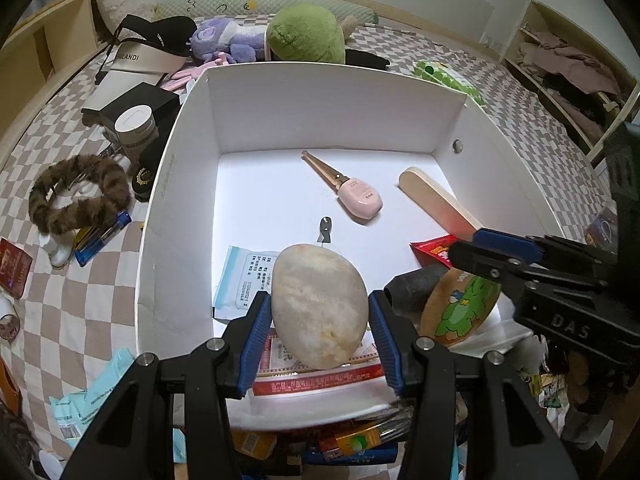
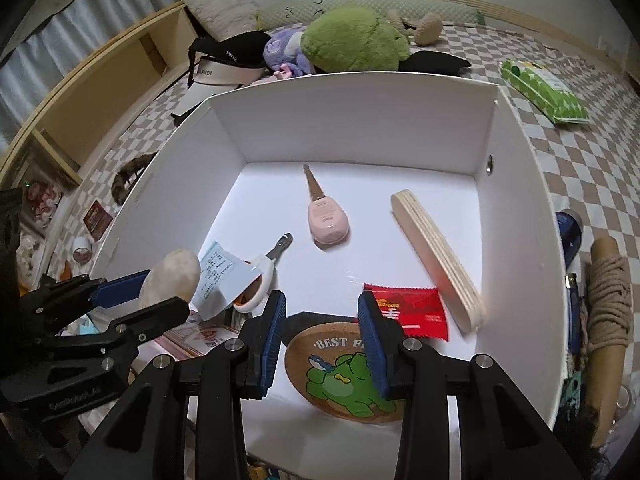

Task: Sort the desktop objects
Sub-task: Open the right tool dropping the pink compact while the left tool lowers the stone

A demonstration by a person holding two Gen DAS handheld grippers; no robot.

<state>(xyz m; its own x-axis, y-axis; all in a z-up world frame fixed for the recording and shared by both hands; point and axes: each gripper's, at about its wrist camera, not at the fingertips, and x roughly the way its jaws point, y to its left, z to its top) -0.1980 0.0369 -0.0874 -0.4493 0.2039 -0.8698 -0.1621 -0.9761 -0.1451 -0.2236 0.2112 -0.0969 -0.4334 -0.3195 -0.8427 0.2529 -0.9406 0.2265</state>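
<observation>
Left gripper (image 1: 320, 312): my blue pads (image 1: 256, 332) are clamped on both sides of the stone (image 1: 318, 306), a pale egg-shaped one. It sits upright between them, over the near-left part of the white box (image 1: 192, 168), above a red-and-white card (image 1: 320, 380) and a light-blue packet (image 1: 240, 280). I cannot tell whether the stone touches anything below it.

Right gripper (image 2: 322, 340): fingers spread, nothing held. It hovers over the cork coaster (image 2: 340, 376) with the green frog print, which lies at the near edge of the box floor. The right pad overlaps the coaster's top edge in the right wrist view; contact not clear.

Inside the box:
- pink device (image 2: 326, 220) with a long thin tip, mid-floor, tip pointing to the far wall
- wood block (image 2: 436, 260) along the right wall
- red sachet (image 2: 416, 312) between the coaster and the block, touching the block
- small scissors (image 2: 260, 276) with white handles, partly under the blue packet
- black cylinder (image 1: 416, 288) just left of the coaster

Outside the box, on the checked cloth (image 1: 80, 312): fur hoop (image 1: 76, 196), cup (image 1: 136, 124), green plush (image 1: 306, 34), green wipes pack (image 2: 544, 92).
</observation>
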